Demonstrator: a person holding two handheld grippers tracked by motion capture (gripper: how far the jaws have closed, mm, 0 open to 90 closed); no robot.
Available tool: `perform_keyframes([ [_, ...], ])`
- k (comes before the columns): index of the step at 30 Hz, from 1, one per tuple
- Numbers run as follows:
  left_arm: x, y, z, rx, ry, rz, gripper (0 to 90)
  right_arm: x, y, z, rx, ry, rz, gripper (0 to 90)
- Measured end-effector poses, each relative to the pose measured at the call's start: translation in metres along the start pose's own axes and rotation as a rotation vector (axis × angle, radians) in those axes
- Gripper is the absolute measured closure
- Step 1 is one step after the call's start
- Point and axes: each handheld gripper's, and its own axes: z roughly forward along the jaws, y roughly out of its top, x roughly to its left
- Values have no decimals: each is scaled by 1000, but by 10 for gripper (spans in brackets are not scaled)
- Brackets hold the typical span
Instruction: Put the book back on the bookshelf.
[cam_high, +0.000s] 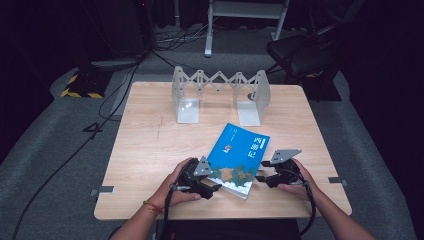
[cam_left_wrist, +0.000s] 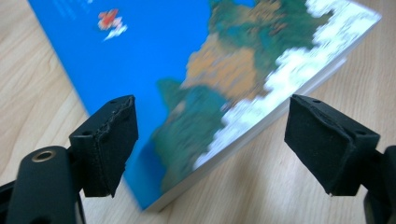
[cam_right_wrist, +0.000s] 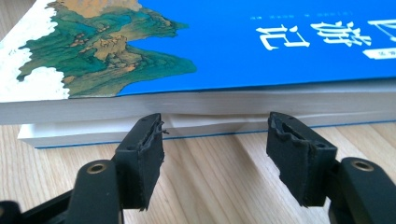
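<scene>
A thick book (cam_high: 239, 152) with a blue cover, white characters and a green-and-orange landscape lies slanted on the wooden table (cam_high: 150, 145), near its front edge. My left gripper (cam_high: 214, 189) sits at the book's near left corner. In the left gripper view the left gripper (cam_left_wrist: 210, 140) is open, and the book's corner (cam_left_wrist: 187, 154) lies between the pads, untouched. My right gripper (cam_high: 261, 178) is at the book's right side. In the right gripper view the right gripper (cam_right_wrist: 215, 154) is open, close to the page edge (cam_right_wrist: 210, 100), where the top pages stand slightly off the lower ones.
An expandable metal book rack (cam_high: 220, 82) with two upright end plates stands at the back of the table. Cables, a chair and a stand's legs are on the dark floor beyond. Bare wood lies left of the book.
</scene>
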Motion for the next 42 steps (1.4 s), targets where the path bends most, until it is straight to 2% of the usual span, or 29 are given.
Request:
perform_keyframes([
  [2, -5, 4, 2, -4, -16, 16, 182, 2, 3, 0, -5, -2, -2, 375],
  [3, -7, 5, 3, 7, -15, 35, 180, 3, 5, 0, -10, -1, -3, 377],
  [5, -10, 7, 7, 20, -28, 48, 179, 5, 10, 1, -7, -10, 1, 377],
  [8, -14, 8, 14, 44, -18, 70, 181, 8, 15, 4, -17, -13, 23, 377],
  [11, -16, 7, 17, 45, -2, 82, 172, 10, 19, 7, -26, -8, 40, 376],
  [13, -17, 7, 17, 43, -1, 87, 162, 10, 24, 5, -55, 4, 76, 376],
  [14, -17, 7, 17, 45, -1, 88, 165, 10, 26, 3, -69, 2, 77, 375],
  [16, -16, 6, 17, 39, -6, 81, 165, 10, 29, 3, -62, -1, 61, 377],
  [18, -15, 6, 17, 37, 3, 79, 183, 10, 28, 3, -62, 3, 76, 377],
  [21, -17, 6, 18, 40, 9, 94, 170, 12, 27, 5, -49, -12, 64, 378],
  [23, -18, 6, 18, 41, 13, 98, 168, 15, 28, 5, -28, -41, 27, 379],
  [24, -18, 6, 18, 44, 17, 106, 168, 15, 28, 5, -28, -41, 27, 379],
  [25, -18, 5, 18, 43, 20, 107, 165, 18, 27, 8, -2, -63, 1, 379],
  [27, -17, 4, 17, 42, 15, 97, 166, 19, 23, 12, 39, -68, -6, 379],
  [30, -16, 4, 16, 40, 11, 93, 170, 21, 19, 15, 52, -57, -22, 383],
  [32, -16, 4, 16, 40, 14, 97, 170, 24, 20, 14, 60, -68, -36, 383],
  [42, -15, 3, 16, 34, 3, 90, 165, 28, 20, 23, 101, -74, -31, 375],
])
